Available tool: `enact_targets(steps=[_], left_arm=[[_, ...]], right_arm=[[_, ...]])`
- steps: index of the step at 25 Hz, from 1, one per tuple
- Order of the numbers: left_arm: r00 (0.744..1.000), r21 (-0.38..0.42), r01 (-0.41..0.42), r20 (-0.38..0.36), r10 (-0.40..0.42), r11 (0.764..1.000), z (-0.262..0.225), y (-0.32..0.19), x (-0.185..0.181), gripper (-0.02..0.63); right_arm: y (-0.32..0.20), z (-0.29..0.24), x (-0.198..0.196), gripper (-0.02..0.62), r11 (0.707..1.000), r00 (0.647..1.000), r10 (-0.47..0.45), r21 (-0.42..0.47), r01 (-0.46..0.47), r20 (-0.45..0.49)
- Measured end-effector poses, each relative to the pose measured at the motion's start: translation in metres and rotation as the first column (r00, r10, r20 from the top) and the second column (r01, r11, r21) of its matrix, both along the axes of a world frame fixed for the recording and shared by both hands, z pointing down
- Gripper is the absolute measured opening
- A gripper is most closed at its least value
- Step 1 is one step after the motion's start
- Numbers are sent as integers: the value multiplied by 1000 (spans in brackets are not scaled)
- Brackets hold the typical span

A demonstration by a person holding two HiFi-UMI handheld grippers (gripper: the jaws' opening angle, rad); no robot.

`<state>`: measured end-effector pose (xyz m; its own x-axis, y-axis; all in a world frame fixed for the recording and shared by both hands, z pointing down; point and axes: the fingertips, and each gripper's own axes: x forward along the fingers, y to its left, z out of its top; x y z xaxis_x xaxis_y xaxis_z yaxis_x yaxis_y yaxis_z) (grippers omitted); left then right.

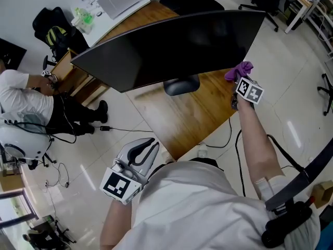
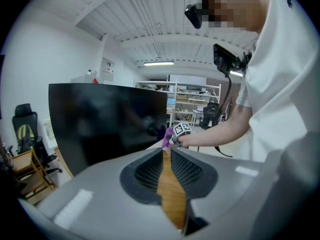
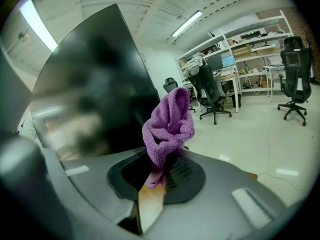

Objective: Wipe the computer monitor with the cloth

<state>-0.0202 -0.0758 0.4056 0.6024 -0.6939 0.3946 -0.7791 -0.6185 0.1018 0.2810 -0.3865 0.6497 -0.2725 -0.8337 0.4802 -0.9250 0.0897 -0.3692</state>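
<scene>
Monitor: the monitor (image 1: 171,51) stood on the desk (image 1: 197,121), its dark, unlit screen facing the near side, so the whole face was open to a wipe.
Cloth: the purple cloth (image 3: 167,126) was bunched and stood up out of the right gripper (image 3: 157,171). It was at the screen's lower right corner. I judged it was gathered that way to give a soft wad to press on the glass.
Contact: the head view put the cloth at the screen's edge. I could not tell whether it touched the glass or was just beside it.
Right jaws: they were clamped on the cloth's lower end, with only the fabric between them. The rest of the cloth rose free above the tips.
Left gripper: the left gripper (image 2: 166,156) was held low on the near left, off the desk and well apart from the monitor. It looked parked out of the way, since one gripper does the wiping.
Left jaws: they were drawn together at the tips with nothing between them. Only a sliver of desk wood showed through the gap lower down.
Stage: by my reading, the wipe was at or close to its start at the right corner, with most of the screen lying to the left.
</scene>
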Motion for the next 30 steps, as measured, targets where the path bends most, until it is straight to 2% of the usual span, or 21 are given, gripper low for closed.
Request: enact_targets(steps=[7, 11, 15, 30], left_arm=[[1000, 15, 15, -5, -15, 1000, 2, 13, -22, 71], [1000, 17, 8, 18, -8, 1000, 5, 23, -40, 71], [999, 13, 32, -5, -32, 999, 2, 26, -52, 71], [1000, 8, 19, -6, -19, 1000, 11, 50, -95, 71]], right_arm=[[10, 0, -34, 48, 999, 999, -32, 1, 32, -18], [12, -3, -52, 48, 999, 999, -39, 1, 39, -25], [15, -5, -72, 48, 999, 998, -51, 5, 52, -27], [31, -5, -138, 48, 994, 994, -105, 4, 105, -35]])
